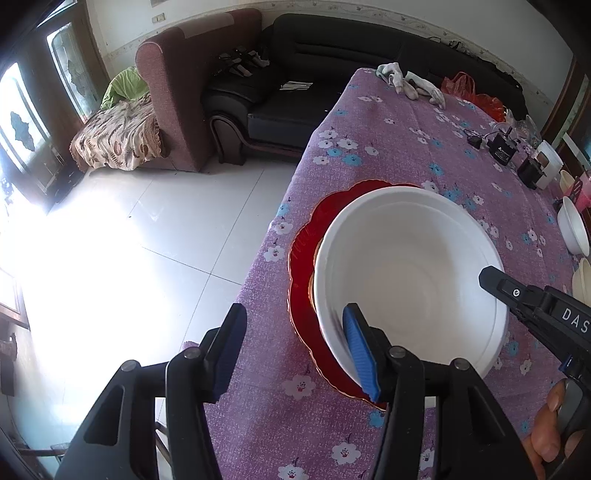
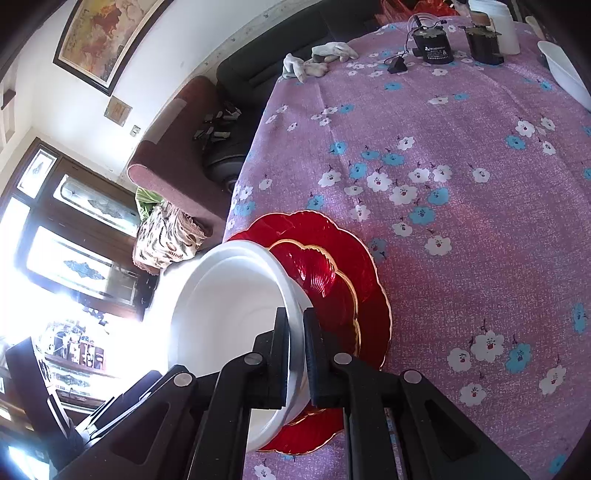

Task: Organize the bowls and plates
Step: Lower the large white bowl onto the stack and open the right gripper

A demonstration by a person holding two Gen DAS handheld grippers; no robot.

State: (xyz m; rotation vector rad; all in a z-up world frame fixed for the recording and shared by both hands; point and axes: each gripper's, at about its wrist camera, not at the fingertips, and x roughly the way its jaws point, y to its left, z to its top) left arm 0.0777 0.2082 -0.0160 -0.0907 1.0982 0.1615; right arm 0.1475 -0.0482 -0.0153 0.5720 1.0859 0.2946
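Observation:
A large white bowl (image 1: 410, 273) sits over stacked red scalloped glass plates (image 1: 304, 258) near the table's left edge. My right gripper (image 2: 296, 350) is shut on the bowl's rim (image 2: 236, 306); the smaller red plate (image 2: 325, 284) lies on the larger one (image 2: 369, 266) beside it. The right gripper also shows in the left wrist view (image 1: 517, 295) at the bowl's right rim. My left gripper (image 1: 295, 350) is open, one blue pad (image 1: 360, 350) at the bowl's near rim, the other (image 1: 229, 347) outside it.
The purple floral tablecloth (image 1: 388, 147) covers the table. More white bowls (image 1: 572, 229) stand at the right edge. Black devices (image 2: 432, 46), a cloth glove (image 2: 317, 59) and a white cup (image 2: 498, 26) lie at the far end. Sofas and tiled floor lie left.

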